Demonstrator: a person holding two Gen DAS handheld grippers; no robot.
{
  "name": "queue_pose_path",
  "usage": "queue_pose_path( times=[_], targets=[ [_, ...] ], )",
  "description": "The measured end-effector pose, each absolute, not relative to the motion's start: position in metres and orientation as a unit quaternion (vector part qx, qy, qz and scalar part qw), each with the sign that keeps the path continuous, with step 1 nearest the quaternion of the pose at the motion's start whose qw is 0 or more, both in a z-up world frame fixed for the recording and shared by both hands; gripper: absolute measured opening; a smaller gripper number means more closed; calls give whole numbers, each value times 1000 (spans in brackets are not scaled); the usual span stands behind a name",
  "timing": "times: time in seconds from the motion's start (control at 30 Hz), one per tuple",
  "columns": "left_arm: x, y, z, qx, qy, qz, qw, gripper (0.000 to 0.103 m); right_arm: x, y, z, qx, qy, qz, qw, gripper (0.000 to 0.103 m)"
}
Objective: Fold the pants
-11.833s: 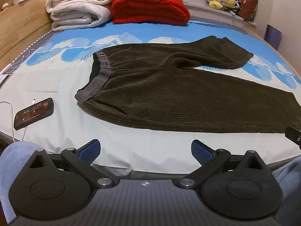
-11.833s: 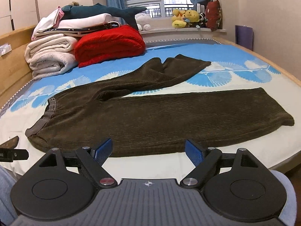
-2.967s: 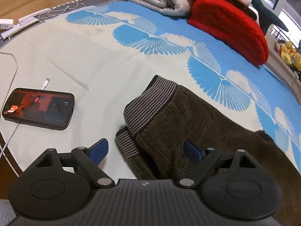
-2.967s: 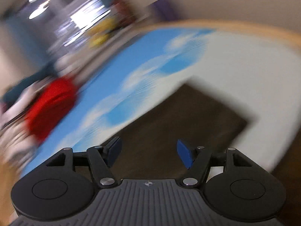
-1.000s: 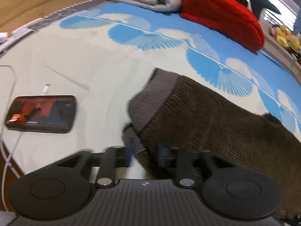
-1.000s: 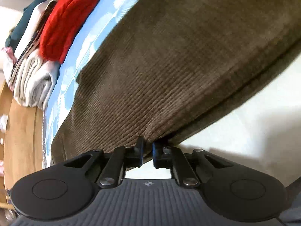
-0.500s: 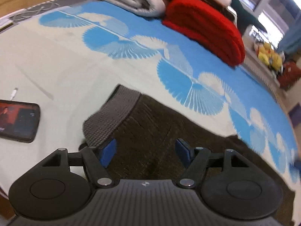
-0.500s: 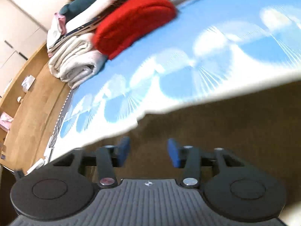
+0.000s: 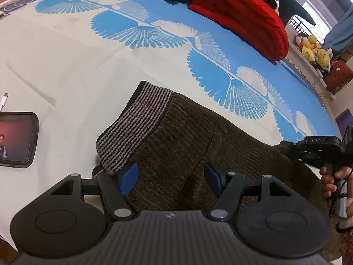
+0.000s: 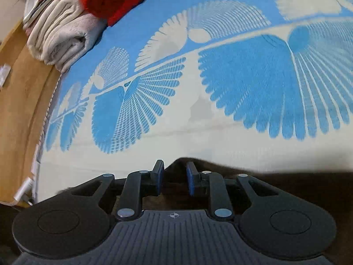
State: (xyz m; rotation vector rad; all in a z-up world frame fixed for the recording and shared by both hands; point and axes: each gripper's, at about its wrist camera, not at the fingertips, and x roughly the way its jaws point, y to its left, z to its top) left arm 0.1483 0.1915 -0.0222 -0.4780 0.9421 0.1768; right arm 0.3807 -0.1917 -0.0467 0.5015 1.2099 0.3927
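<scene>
Pants (image 9: 198, 145) made of brown ribbed cloth lie on the bed (image 9: 66, 70), in the middle and lower right of the left wrist picture. They look folded along their length, one leg on top of the other, and the striped gray waistband (image 9: 134, 128) sits near the middle left.

The left gripper (image 9: 169, 176) is over the pants just under the waistband. Its blue pads are wide apart and hold nothing. The right gripper (image 10: 174, 180) is low in its own picture, over a dark edge of the pants (image 10: 253, 174). Its pads are a little apart with cloth between them, and they do not seem to pinch it. In the left wrist picture the right gripper (image 9: 317, 148) shows at the right side, held in the person's hand.

Things could go wrong from here. The cloth is thick and in two layers, so a pinch might catch only the top layer, and then the fold would slide open when lifted. If one gripper pulls more than the other, the legs may stop lining up and the next fold would be crooked.

A phone (image 9: 15, 139) with its cable (image 9: 4, 101) lies at the left edge, near the waistband. A wide swing of cloth could knock it or snag the cable.
</scene>
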Motion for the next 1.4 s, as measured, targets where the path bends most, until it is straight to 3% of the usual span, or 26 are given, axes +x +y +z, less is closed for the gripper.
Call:
queue_pose_path(
  times=[0.2, 0.4, 0.53, 0.63, 0.7, 0.73, 0.87, 0.9, 1.03, 1.2, 1.27, 1.4],
  targets=[
    [149, 188, -23, -224, 449, 90, 860, 72, 384, -176, -28, 159, 455, 177, 858, 0],
    [148, 188, -22, -225, 448, 89, 861, 72, 379, -208, -29, 230, 494, 201, 814, 4],
    [148, 187, -20, -229, 447, 94, 860, 72, 367, -212, -31, 212, 518, 203, 803, 40],
    [146, 195, -20, -253, 443, 93, 855, 72, 370, -211, -45, 249, 534, 214, 780, 43],
    [146, 196, -21, -255, 443, 92, 855, 71, 372, -206, -51, 249, 533, 218, 779, 32],
    [146, 195, -21, -251, 444, 91, 856, 71, 372, -200, -51, 229, 530, 224, 785, 11],
    [149, 190, -21, -237, 446, 93, 858, 71, 370, -183, -39, 167, 493, 230, 822, 7],
    [150, 189, -21, -235, 446, 94, 858, 71, 373, -182, -39, 171, 487, 225, 826, 0],
    [149, 190, -22, -236, 446, 92, 858, 71, 389, -183, -52, 165, 483, 188, 839, 0],
    [147, 191, -21, -237, 446, 90, 859, 71, 377, -212, -38, 239, 472, 199, 825, 4],
    [147, 190, -21, -235, 446, 92, 859, 71, 356, -212, -18, 212, 455, 237, 832, 4],
    [147, 188, -20, -235, 445, 96, 859, 71, 334, -196, -24, 146, 499, 256, 815, 3]
  ],
)
